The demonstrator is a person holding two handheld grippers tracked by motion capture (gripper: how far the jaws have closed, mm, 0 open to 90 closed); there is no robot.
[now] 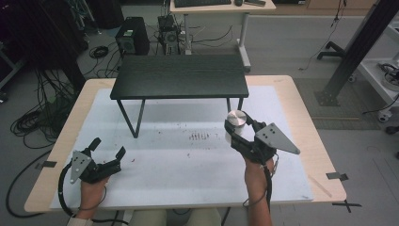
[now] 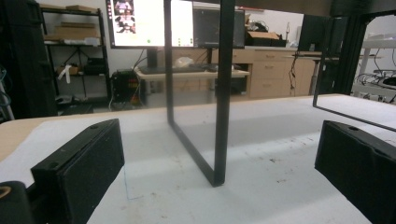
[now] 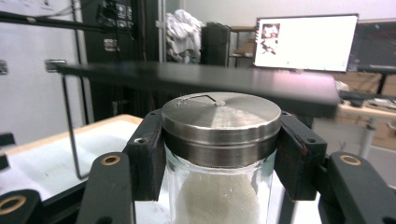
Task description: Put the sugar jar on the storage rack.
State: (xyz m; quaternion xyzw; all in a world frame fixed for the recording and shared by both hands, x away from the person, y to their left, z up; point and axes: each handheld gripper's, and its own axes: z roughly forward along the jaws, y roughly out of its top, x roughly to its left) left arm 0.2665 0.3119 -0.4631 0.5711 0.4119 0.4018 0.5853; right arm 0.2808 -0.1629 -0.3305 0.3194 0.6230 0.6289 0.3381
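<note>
From above, the right gripper (image 1: 236,126) is clamped around a glass jar (image 1: 235,125) with a round metal lid (image 1: 236,117), held in front of the right legs of the small black table (image 1: 179,75), which stands on the white mat (image 1: 164,160) covering the wooden tabletop (image 1: 308,127). The right gripper view brings out what the high view cannot: the lid (image 3: 221,116) is brushed steel, slightly domed, with a thin flap outlined in its top and a tiny rivet at the centre; the jar (image 3: 217,191) below is clear glass packed with a white grainy powder. The black jaws press on the lid's rim from both sides, and the jar sits nearly level with the dark table top (image 3: 196,79) behind it.

The left gripper (image 1: 107,147) rests low on the mat at the near left, jaws spread wide with nothing between them. Its own view looks along two blocky foam-faced pads (image 2: 88,158) toward a thin black metal leg frame (image 2: 219,93) of the small table, and shows scattered dark crumbs (image 2: 280,179) on the mat
</note>
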